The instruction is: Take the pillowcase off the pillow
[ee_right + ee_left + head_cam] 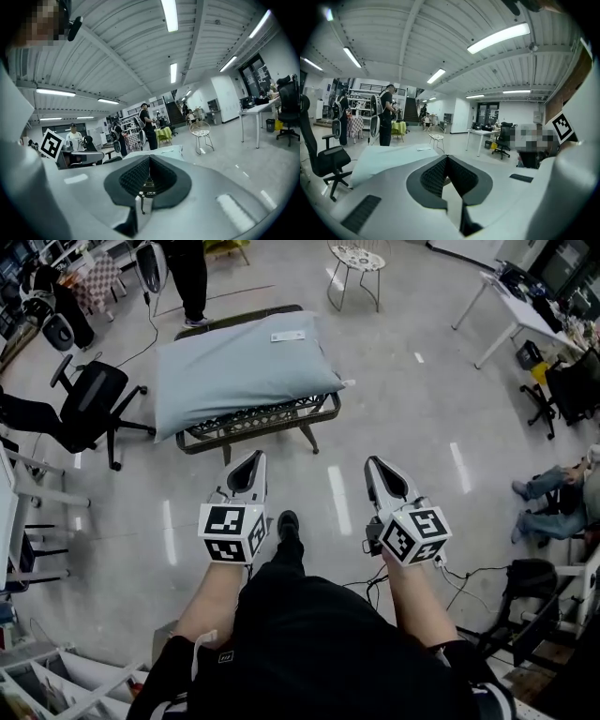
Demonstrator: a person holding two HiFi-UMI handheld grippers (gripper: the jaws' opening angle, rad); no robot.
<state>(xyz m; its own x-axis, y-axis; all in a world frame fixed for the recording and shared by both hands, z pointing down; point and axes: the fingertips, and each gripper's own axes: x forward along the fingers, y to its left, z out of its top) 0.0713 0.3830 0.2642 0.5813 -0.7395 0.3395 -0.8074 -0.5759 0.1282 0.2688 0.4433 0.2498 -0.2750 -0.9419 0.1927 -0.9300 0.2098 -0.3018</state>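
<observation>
Pillowcase of pale blue-grey cloth (244, 367) lies untouched on the far dark wicker bench (262, 420). The left gripper (253, 457) and right gripper (374, 463), both closed and empty, should probably approach it first, then open.

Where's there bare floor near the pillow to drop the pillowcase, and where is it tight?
Bare floor lies right of the bench, toward the white table, and on its near side. It is tight on the left by the office chair and behind, where a person stands.

You hold your left gripper (251, 461) and right gripper (377, 465) out ahead, side by side, pointing forward, jaws pressed together on both.
</observation>
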